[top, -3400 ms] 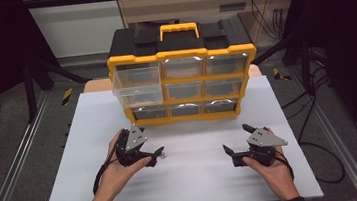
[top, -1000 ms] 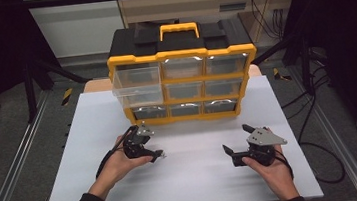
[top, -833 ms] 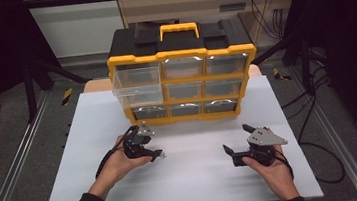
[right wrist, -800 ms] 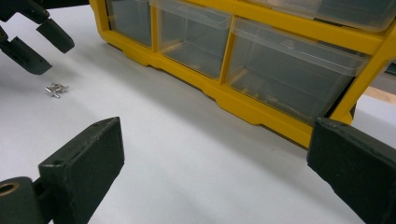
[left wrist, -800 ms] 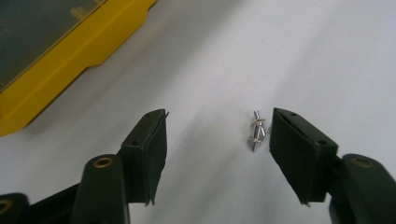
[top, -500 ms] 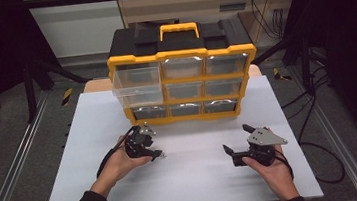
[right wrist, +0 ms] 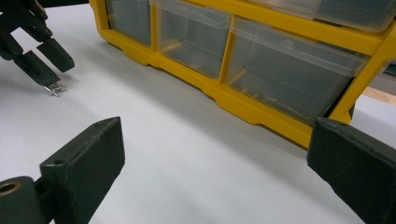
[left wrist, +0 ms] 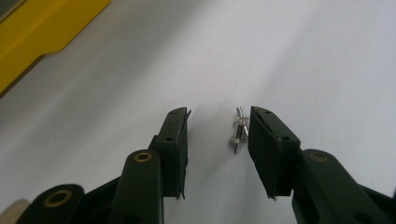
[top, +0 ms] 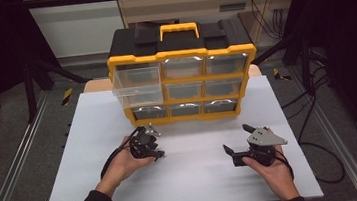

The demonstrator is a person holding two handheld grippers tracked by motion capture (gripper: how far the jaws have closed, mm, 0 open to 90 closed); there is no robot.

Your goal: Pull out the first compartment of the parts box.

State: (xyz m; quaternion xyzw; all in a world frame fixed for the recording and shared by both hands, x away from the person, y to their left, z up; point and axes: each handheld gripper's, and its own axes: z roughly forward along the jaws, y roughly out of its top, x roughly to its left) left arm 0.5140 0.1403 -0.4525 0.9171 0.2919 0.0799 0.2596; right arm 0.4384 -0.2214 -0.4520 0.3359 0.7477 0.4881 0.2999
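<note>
**Screws on the table, pick-up only just begun**

The left gripper point(left wrist: 217, 135) is down on the white table point(top: 72, 157), at about seven o'clock from the yellow organizer point(top: 182, 70). Its jaws have just been closing around a small cluster of metal screws point(left wrist: 239, 130). The screws lie between the pads, just beside one of them, with a gap left on the other side, so nothing is grasped yet.

The top-left drawer point(top: 136, 79) stands pulled out, likely the destination. The right gripper point(top: 237, 155), at five o'clock from the organizer, idles with jaws wide apart. Grasp, lift and drop-off all remain, I'd judge.
</note>
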